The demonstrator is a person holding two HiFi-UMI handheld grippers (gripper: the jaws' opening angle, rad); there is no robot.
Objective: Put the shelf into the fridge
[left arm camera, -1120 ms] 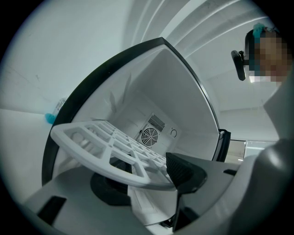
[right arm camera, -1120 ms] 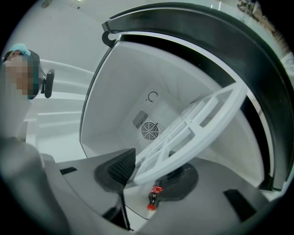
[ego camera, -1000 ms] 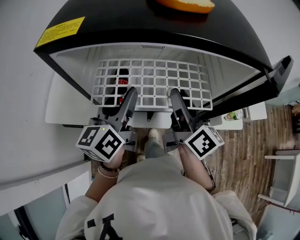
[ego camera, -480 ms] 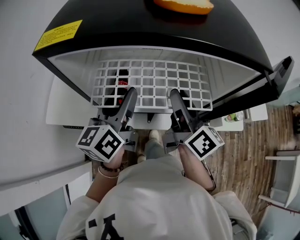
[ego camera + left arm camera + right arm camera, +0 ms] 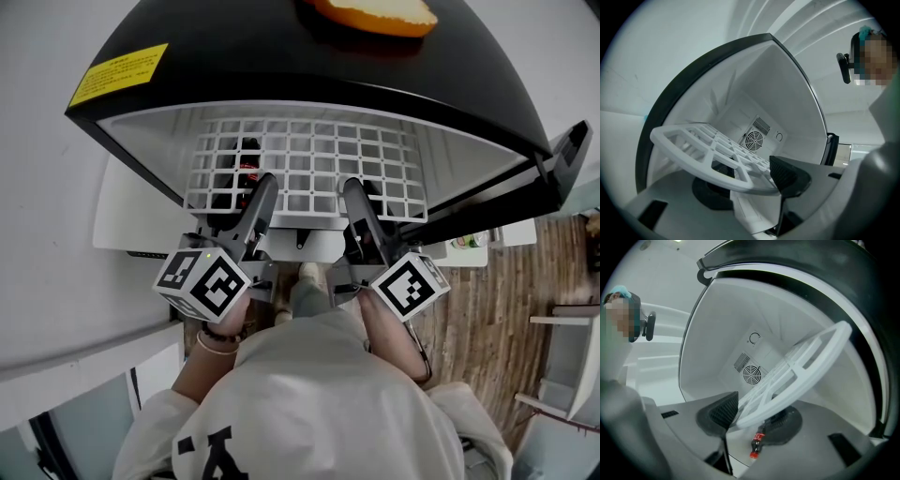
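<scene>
The white grid shelf [image 5: 309, 169] reaches into the open black fridge [image 5: 281, 56], its front rim at the opening. My left gripper [image 5: 260, 190] is shut on the left part of that rim and my right gripper [image 5: 354, 195] on the right part. In the left gripper view the shelf [image 5: 703, 150] runs from between the jaws toward the back wall, a dark pad [image 5: 787, 176] pressing on its rim. The right gripper view shows the shelf [image 5: 801, 362] clamped the same way beside its pad [image 5: 722, 411].
A small cola bottle [image 5: 757, 446] sits on the fridge floor under the shelf. A round fan grille [image 5: 753, 139] is on the back wall. The fridge door [image 5: 562, 155] stands open at the right. An orange thing [image 5: 375, 11] lies on top of the fridge.
</scene>
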